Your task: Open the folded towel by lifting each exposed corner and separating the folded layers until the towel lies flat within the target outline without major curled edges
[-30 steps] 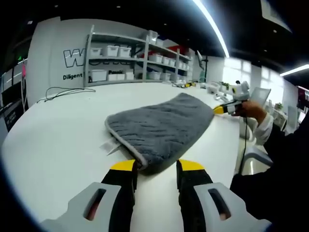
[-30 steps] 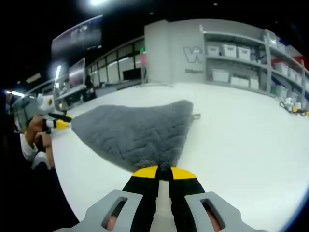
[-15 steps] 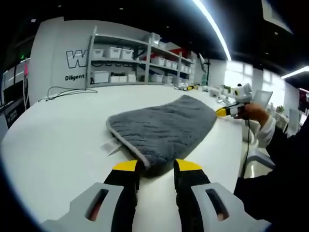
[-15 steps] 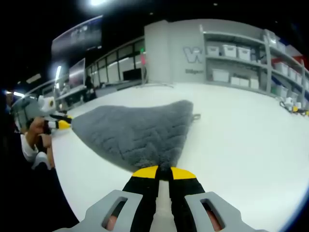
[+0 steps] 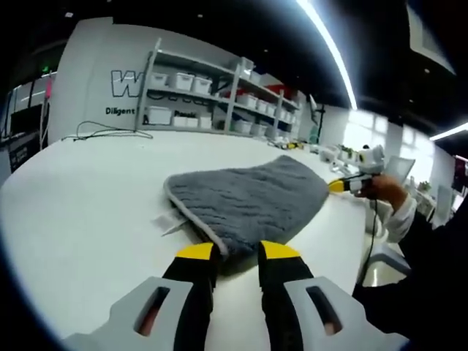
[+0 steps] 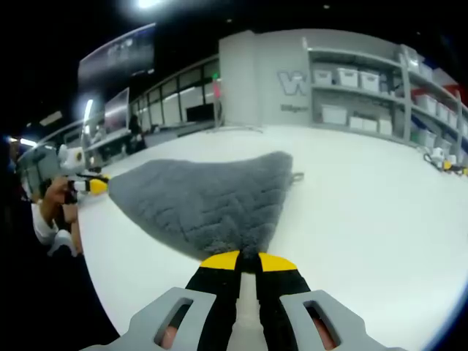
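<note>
In the right gripper view, the right claw [image 6: 246, 260] has its yellow-tipped jaws pressed together, pinching the near corner of a grey towel [image 6: 208, 201]. From that pinched corner the towel widens away across the white table [image 6: 365, 205], its long axis running from the claw toward the far left, where the left claw [image 6: 96, 186], held by a person's hand [image 6: 55, 194], meets the opposite corner. In the left gripper view, the left claw [image 5: 235, 253] stands with its jaws a little apart, one on each side of the towel's [image 5: 252, 201] near corner; whether they grip the cloth cannot be told. A pale piped edge runs along the towel's left side, with a small white label [image 5: 167, 221] sticking out onto the table [image 5: 88, 197]. The towel stretches away to the upper right, toward the right claw [image 5: 338, 186] at its far corner. Behind the table, metal shelving [image 5: 212, 102] carries rows of white bins [image 5: 175, 80]; what is in them cannot be made out.
</note>
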The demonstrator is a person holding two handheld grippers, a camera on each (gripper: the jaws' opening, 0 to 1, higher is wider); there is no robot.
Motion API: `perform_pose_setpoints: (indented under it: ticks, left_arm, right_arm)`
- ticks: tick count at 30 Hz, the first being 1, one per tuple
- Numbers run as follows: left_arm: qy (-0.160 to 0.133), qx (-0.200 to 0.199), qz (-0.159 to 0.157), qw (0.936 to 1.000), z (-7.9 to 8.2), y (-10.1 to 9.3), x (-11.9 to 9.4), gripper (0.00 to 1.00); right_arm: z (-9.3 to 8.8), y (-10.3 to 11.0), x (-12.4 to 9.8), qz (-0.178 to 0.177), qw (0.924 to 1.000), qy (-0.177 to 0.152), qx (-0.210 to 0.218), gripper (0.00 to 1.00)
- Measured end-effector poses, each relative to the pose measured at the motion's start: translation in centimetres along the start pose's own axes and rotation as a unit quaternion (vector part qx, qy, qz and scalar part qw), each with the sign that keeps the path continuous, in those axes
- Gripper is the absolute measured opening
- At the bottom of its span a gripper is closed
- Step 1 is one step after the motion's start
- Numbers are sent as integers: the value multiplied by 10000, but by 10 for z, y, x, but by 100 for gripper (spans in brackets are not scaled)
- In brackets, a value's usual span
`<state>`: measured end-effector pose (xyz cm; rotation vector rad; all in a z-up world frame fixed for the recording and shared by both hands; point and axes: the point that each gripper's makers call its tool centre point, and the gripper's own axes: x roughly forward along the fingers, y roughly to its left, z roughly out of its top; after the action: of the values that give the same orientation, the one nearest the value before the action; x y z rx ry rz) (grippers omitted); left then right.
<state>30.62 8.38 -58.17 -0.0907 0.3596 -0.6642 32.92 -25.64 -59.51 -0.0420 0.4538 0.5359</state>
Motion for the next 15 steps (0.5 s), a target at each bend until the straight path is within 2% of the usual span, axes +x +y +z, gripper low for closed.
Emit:
perform_pose_setpoints:
  ticks: [13, 15]
  left_arm:
    - [35, 144, 51, 9999, -2, 6, 1, 17]
    - [98, 365, 137, 9992, -5, 7, 2, 17]
  right_arm:
    - [0, 1, 0, -21, 10000, 22, -58, 4]
    - [1, 1, 1, -44, 9999, 33, -114, 4]
